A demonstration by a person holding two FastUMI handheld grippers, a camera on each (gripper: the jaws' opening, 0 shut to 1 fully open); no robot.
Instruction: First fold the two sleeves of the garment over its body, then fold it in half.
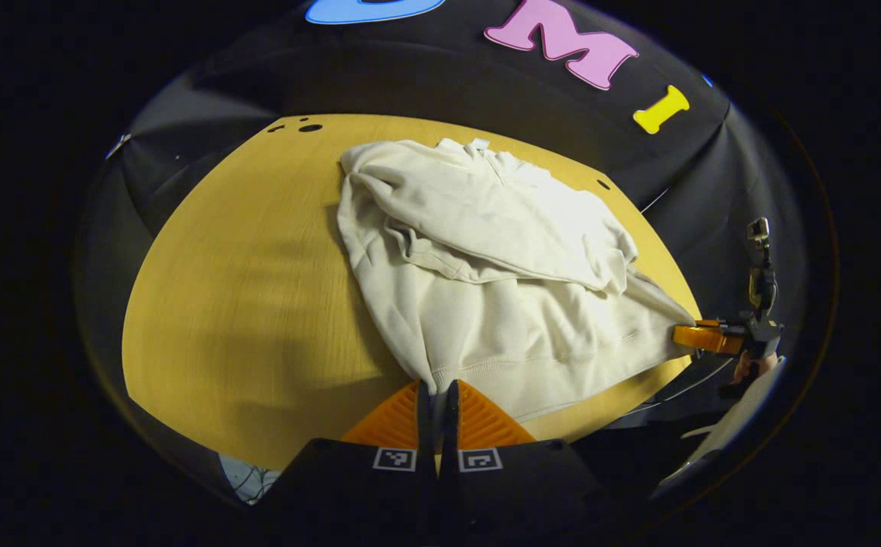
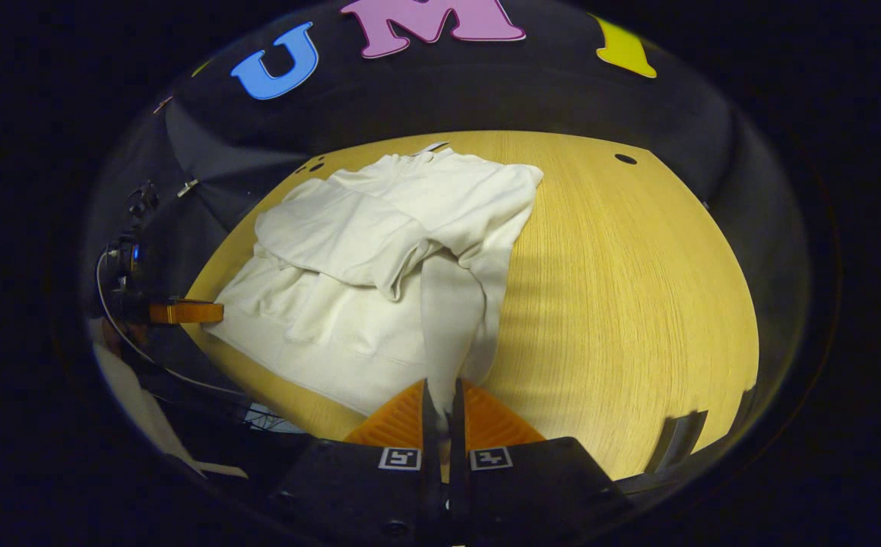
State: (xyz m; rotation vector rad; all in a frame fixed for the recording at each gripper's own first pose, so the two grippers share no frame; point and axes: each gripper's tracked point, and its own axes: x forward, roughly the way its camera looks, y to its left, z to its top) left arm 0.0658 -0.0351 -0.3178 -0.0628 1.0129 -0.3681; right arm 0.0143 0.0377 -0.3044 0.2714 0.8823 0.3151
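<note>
Cream hoodie [image 1: 486, 281] on wooden table [image 1: 242, 304]; left gripper [image 1: 435, 389] and right gripper [image 2: 440, 391] jaws clamped on hem corners

- One cream garment [image 1: 501, 289], with two sleeves folded over its body.
- Two claws: left claw [image 1: 437, 389], right claw [image 2: 442, 389].
- One wooden surface [image 2: 622, 289].

The left gripper [image 1: 436, 389] is reaching forward with its two fingers squeezed close together, and they are pinching the bottom edge of the garment [image 1: 486, 258]. The right gripper [image 2: 440, 389] is also pointing forward with its fingers pressed together, and it is holding a strip of the same garment that is hanging up from its tips. A bit of the person's hand [image 1: 748, 368] is showing behind the right gripper, far off to the side.
</note>
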